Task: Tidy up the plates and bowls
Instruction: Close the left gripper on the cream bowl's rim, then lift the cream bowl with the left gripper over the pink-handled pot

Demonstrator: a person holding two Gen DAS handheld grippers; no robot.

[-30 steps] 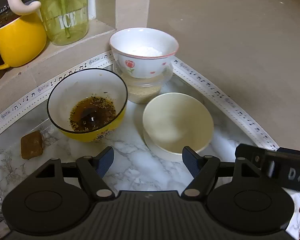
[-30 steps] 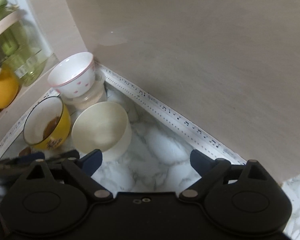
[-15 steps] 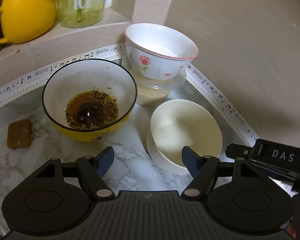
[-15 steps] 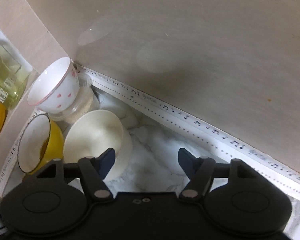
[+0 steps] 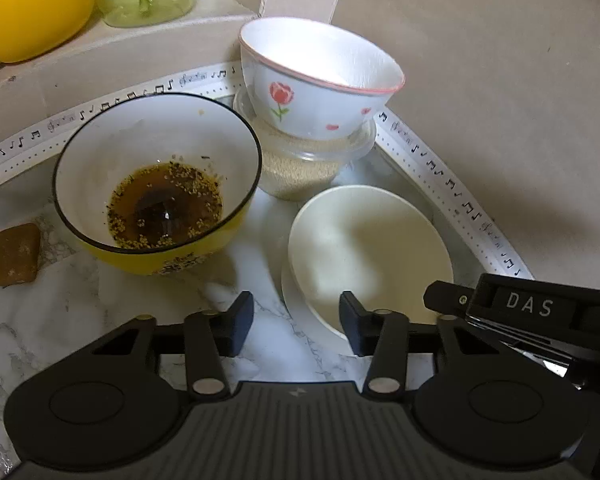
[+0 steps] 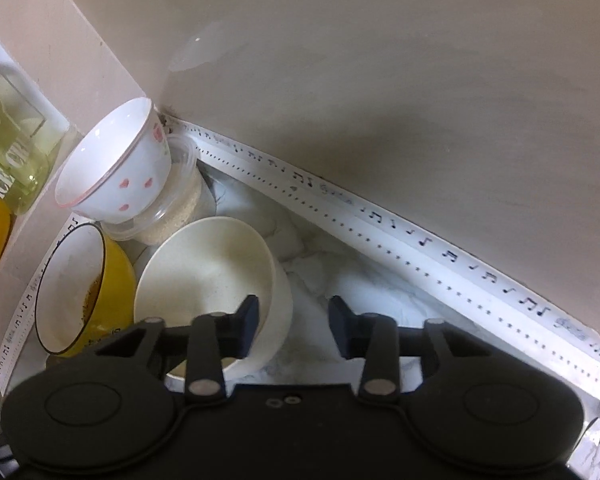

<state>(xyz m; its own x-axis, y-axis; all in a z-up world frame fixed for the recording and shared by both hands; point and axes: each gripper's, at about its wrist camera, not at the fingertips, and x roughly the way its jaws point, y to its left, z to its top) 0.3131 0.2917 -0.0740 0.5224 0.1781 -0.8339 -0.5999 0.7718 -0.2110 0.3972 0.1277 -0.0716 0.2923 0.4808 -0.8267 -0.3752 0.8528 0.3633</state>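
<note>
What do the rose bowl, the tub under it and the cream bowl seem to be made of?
Rose bowl: probably glazed porcelain; glossy white, printed rose, thin pink rim.
Tub: clear plastic; see-through wall shows pale grains inside, with a thin lip.
Cream bowl: matte, off-white, no shine; could be melamine, plant-fibre plastic or unglazed ceramic, hard to say.

The right tongs [image 6: 294, 324] have just been narrowing, their jaws straddling the near right wall of the cream bowl [image 6: 204, 268] with a gap left on each side. Left of it, on the marble desk [image 6: 364, 292], stands a yellow bowl [image 6: 84, 288] with brown residue. Farther off, a white rose-printed bowl [image 6: 116, 164] sits tilted on a clear plastic container [image 6: 172, 212] in the corner.
</note>
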